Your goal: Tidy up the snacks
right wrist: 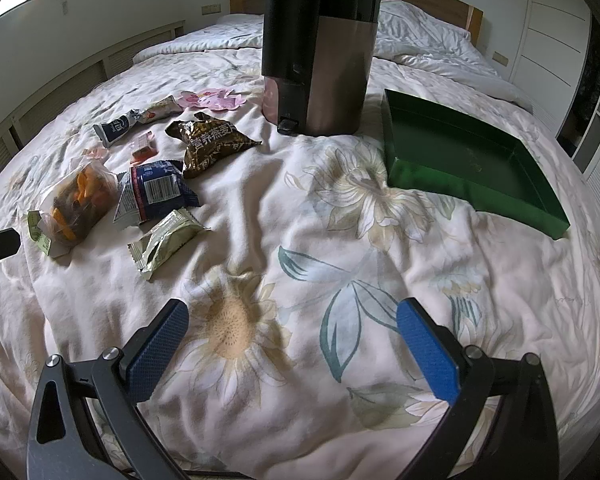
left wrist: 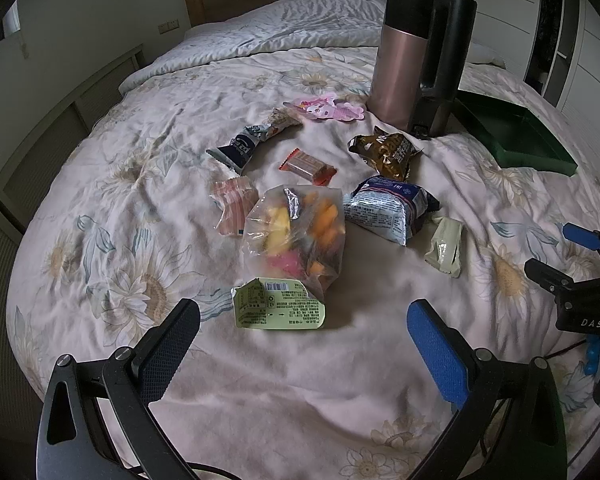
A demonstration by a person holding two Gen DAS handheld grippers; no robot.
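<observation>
Currently, both the left gripper (left wrist: 303, 342) and right gripper (right wrist: 292, 340) are hovering apart, empty; the clear candy bag (left wrist: 296, 236) ahead risks slipping.

Both wrist cams low over the bed, facing the thermos (left wrist: 396, 60): left nearer the snacks left of it, right closer, probably; both share thermos and green tray (right wrist: 460, 160).

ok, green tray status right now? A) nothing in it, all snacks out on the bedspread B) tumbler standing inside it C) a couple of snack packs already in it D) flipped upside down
A: the green tray sits open side up with a bare floor, while the snack packs, such as the brown oat pack, lie on the bedspread to its left, and the tumbler stands beside it, not in it.
</observation>
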